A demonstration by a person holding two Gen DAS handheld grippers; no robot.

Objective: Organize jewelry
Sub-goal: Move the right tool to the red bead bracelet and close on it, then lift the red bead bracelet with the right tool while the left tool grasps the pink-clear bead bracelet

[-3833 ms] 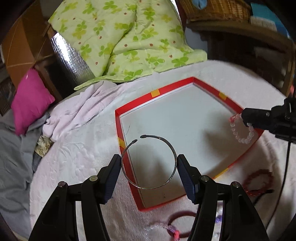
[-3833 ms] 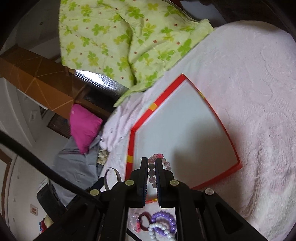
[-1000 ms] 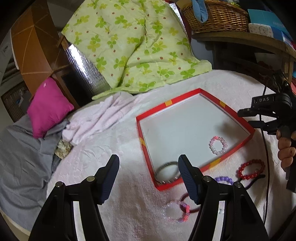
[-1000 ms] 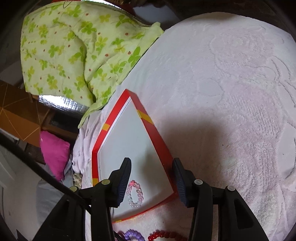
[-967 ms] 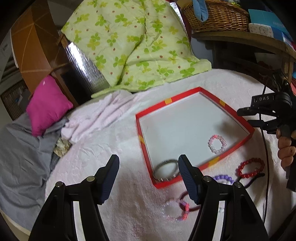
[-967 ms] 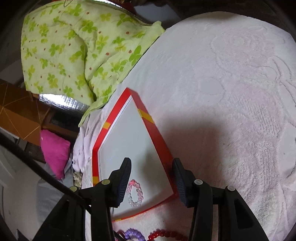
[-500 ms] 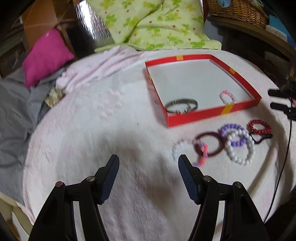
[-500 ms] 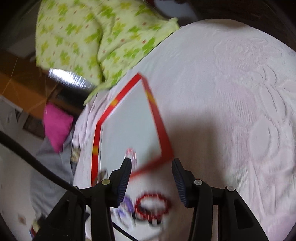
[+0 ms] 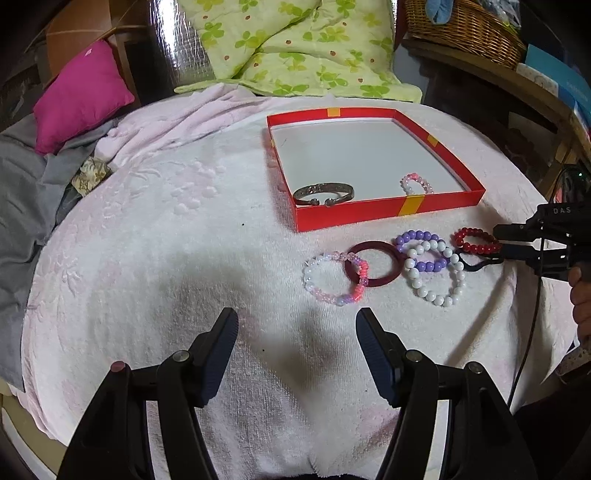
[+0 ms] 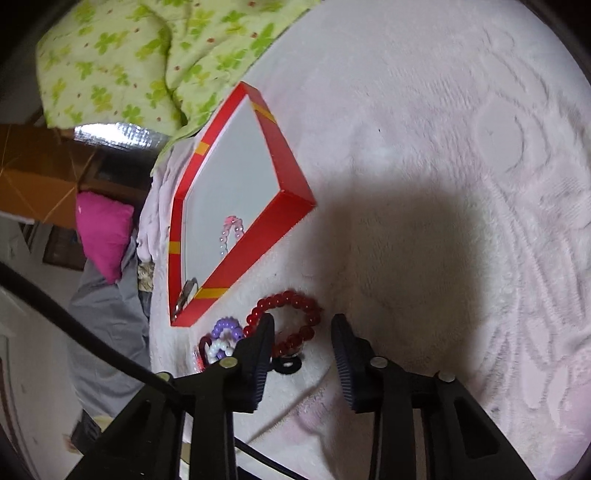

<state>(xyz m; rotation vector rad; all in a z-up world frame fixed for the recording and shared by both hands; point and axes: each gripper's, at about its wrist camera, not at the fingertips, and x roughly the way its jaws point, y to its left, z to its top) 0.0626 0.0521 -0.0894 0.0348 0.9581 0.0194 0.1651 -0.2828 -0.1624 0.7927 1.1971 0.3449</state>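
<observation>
A red box (image 9: 369,212) on the pink towel holds a silver bangle (image 9: 324,194) and a pink bead bracelet (image 9: 417,183). In front of the box lie a white-pink bead bracelet (image 9: 334,277), a dark red bangle (image 9: 373,264), a purple bracelet (image 9: 421,251), a white bracelet (image 9: 436,275) and a red bead bracelet (image 9: 476,240). My left gripper (image 9: 295,328) is open over bare towel, short of them. My right gripper (image 10: 303,328) is closing around the red bead bracelet (image 10: 284,319); its pads do not press on it.
A black hair tie (image 9: 476,264) lies beside the red beads. A green flowered quilt (image 9: 295,44) and a magenta cushion (image 9: 79,96) lie behind the box. A wicker basket (image 9: 461,26) sits on a shelf at the back right. A hand (image 9: 581,306) holds the right gripper.
Both grippers let the silver bangle and the pink bracelet go into the box. The left pulled back and tilted down. The right moved down to the red beads and its jaws narrowed.
</observation>
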